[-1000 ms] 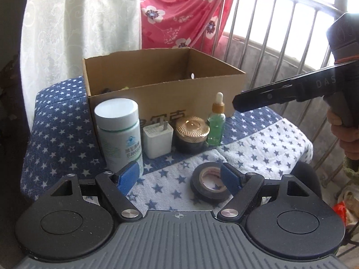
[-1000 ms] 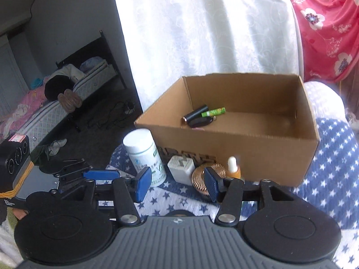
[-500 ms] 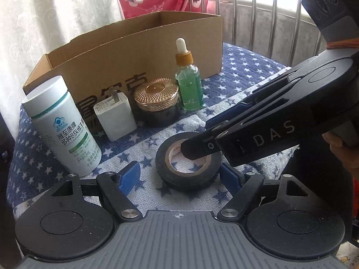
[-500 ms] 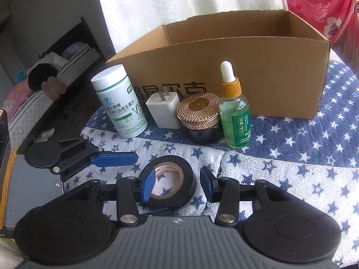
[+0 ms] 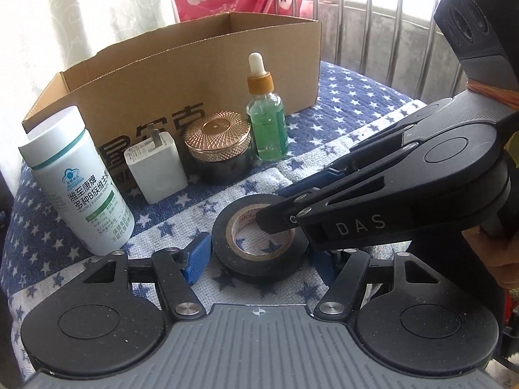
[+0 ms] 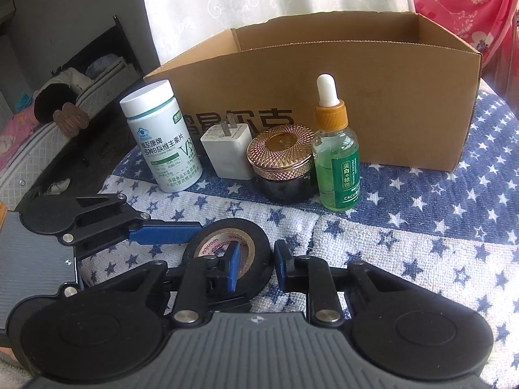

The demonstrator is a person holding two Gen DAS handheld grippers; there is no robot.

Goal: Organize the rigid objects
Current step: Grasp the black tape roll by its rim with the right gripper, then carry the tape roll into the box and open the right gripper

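A black tape roll (image 5: 259, 270) (image 6: 227, 226) lies flat on the star-print cloth (image 5: 340, 103). My left gripper (image 5: 259, 253) straddles the whole roll and its jaws are closing. Its blue pads (image 5: 196, 256) sit just beside the roll's sides, and I cannot tell whether they touch. My right gripper (image 6: 256, 265) (image 5: 275, 209) comes in from the right. One pad (image 6: 233, 269) is in the roll's hole and the other is outside. Its jaws are closing on the roll's wall.
A white pill bottle (image 5: 78, 178), a white charger plug (image 5: 155, 165), a gold-lidded jar (image 5: 217, 146) and a green dropper bottle (image 5: 266, 120) stand in a row. Behind them is an open cardboard box (image 5: 227, 64). A metal railing (image 5: 373, 32) runs behind.
Both grippers came down from above the table to the tape roll. The right jaws narrowed onto the roll's wall, and the left jaws narrowed toward its sides.
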